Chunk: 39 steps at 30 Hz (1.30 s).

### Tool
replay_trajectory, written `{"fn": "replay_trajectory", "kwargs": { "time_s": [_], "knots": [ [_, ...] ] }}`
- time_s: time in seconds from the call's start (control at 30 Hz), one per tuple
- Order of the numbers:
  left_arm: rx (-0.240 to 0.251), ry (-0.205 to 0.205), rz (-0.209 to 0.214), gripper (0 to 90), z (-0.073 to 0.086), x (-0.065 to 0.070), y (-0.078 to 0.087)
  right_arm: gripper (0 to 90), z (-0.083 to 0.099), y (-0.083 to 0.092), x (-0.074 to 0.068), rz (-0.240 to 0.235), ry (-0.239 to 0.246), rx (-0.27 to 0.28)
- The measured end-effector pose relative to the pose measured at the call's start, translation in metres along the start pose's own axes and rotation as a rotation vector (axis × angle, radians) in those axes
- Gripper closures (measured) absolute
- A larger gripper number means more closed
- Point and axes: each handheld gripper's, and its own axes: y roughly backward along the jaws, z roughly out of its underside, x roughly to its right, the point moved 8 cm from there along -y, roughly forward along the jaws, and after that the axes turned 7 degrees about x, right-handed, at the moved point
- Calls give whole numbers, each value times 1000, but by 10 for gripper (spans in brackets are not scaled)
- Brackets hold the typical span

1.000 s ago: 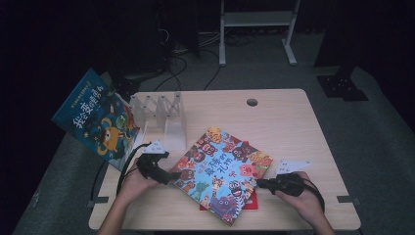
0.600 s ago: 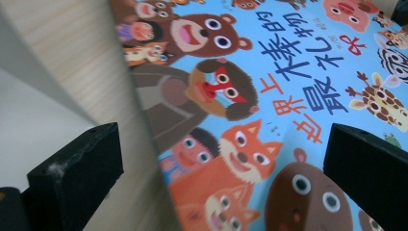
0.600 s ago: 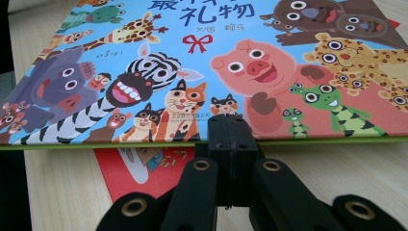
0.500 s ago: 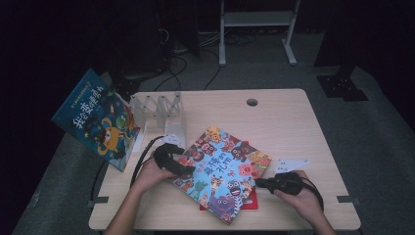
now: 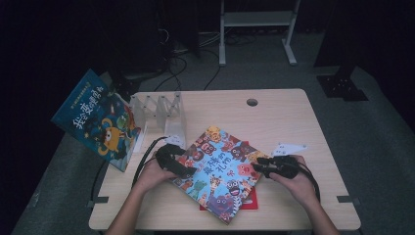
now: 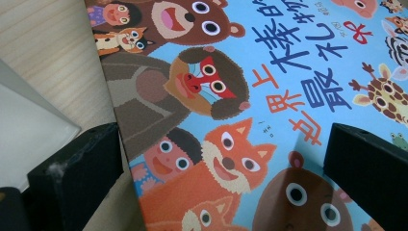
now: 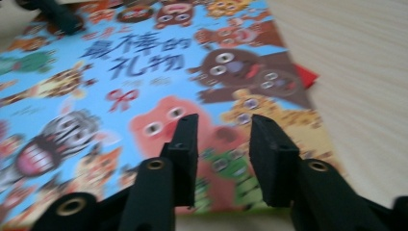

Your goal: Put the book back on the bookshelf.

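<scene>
Right tongs [image 7: 220, 144] gape above picture book [image 7: 144, 86], clearest up close.

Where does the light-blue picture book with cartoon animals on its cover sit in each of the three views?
High view: the light-blue animal picture book lies tilted on the wooden table, low centre, between both hands.
Left gripper view: its cover spreads from the middle to the right edge, between the two black jaws.
Right gripper view: it covers the left and centre, beyond the jaws.
Shared landmark: the dark-blue title characters on the cover.
</scene>
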Motion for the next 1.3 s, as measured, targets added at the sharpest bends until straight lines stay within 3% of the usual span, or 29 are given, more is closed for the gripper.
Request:
{"fn": "replay_trajectory", "kwargs": {
  "time_s": [0.13,0.17,0.2,0.23,0.33,0.4,0.5,0.7,0.83,1.0,1.03,1.3],
  "knots": [
    [1,1,-2,0,0,0,0,472,-6,-10,27,48,-32,10],
    [1,1,-2,0,0,0,0,472,-6,-10,27,48,-32,10],
    [0,0,0,0,0,0,0,407,-6,-15,37,54,-53,-4],
    [5,4,2,0,0,0,0,397,-5,-17,41,54,-55,-11],
    [5,7,4,0,0,0,-1,371,-3,-25,45,35,-80,-16],
    [5,7,5,0,0,0,-1,370,-3,-26,45,22,-91,-14],
    [0,14,8,0,1,0,-1,384,-2,-29,39,-42,-117,-17],
    [-15,15,5,0,2,1,1,384,-1,-30,38,-40,-117,-8],
    [-22,19,3,0,4,0,5,384,-1,-31,29,-73,-115,-21],
    [-28,29,6,0,8,-2,10,385,-5,-37,15,-91,-67,-26],
    [-41,34,16,0,10,-3,11,388,-7,-39,11,-84,-35,-25],
    [-77,49,15,0,13,0,16,387,-8,-41,5,-98,-21,-26]
  ]
}}
